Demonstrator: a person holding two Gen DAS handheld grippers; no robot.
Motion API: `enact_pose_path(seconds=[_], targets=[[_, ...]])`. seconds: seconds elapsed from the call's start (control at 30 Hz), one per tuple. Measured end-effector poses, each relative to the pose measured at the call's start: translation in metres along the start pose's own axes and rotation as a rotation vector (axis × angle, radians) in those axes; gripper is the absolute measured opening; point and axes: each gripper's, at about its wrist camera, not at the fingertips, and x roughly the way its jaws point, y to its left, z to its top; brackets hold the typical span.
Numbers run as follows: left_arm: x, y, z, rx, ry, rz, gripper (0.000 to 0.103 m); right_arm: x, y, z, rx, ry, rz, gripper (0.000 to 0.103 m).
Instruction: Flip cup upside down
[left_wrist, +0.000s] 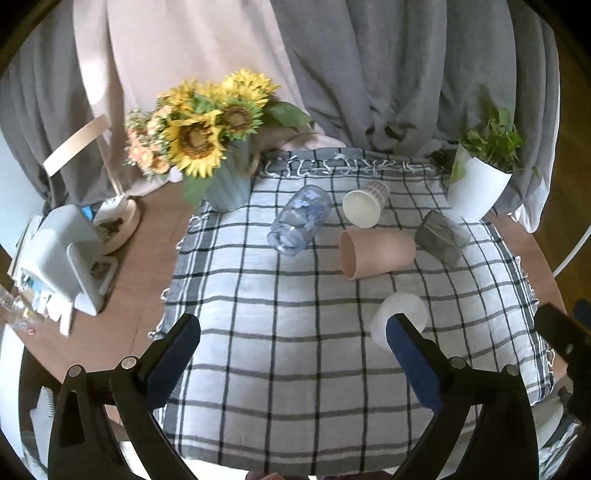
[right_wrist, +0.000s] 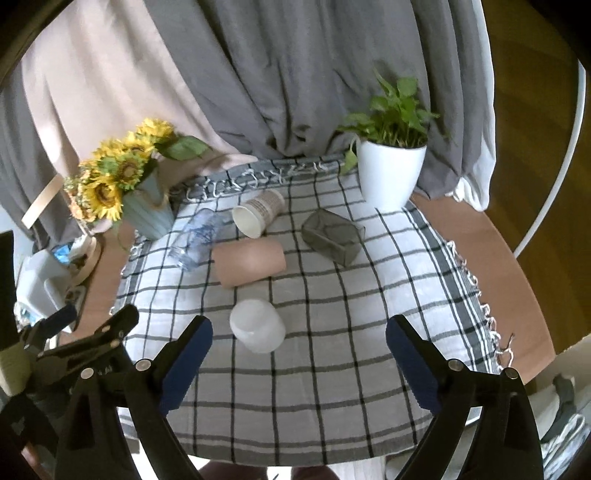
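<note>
Cups are everywhere on the checked cloth (right_wrist: 332, 369), white cup (right_wrist: 257, 325) nearest, untouched. Left gripper (left_wrist: 293, 354) and right gripper (right_wrist: 299, 354) both spread wide, empty. Sloppy pinch probably rolls it into the pink cup (right_wrist: 249, 261).

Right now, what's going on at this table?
Nothing is held. The left gripper and right gripper hover open above the checked cloth. Five cups are on it: a frosted white cup nearest, apparently mouth down, then a pink cup, a paper cup, a clear blue-printed cup and a grey square cup, all on their sides.
</note>
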Motion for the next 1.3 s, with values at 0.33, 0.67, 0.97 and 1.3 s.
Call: enact_pose_path(seconds=[0.33,0.67,0.97,1.3], targets=[[-0.022,0.009,-0.013,-0.030,-0.004,0.025,0.103,-0.015,0.010,-0.010,-0.027,-0.009,0.009,0.095],[-0.033,0.009,-0.017,-0.024,-0.025,0.052,0.103,-0.021,0.013,-0.016,-0.047,-0.027,0.003,0.095],[-0.037,0.009,-0.018,-0.028,-0.036,0.063,0.103,-0.023,0.012,-0.015,-0.050,-0.031,0.012,0.095],[-0.037,0.007,-0.017,-0.027,-0.041,0.067,0.103,-0.023,0.012,-0.016,-0.051,-0.032,0.014,0.095]])
